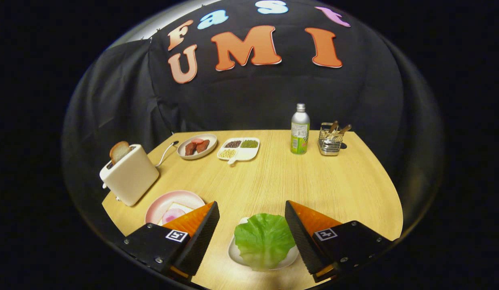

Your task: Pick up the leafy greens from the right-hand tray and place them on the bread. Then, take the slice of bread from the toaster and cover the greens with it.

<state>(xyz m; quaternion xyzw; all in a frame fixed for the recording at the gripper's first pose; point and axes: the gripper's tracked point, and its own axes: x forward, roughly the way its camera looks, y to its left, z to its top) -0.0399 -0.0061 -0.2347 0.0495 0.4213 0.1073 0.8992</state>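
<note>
Between the spread fingers of the tongs (252,209), held wide and empty: leafy greens (263,239) on a white tray (237,253). Left of the greens: pink plate (168,200) bearing bread (173,213); beyond it, toaster (130,175) holding a bread slice (119,151).

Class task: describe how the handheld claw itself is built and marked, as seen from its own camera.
The claw has two wedge-shaped fingers with ribbed inner faces, each on a black block fastened with small screws. Each block carries a square black-and-white marker tag. The fingers are open.
</note>
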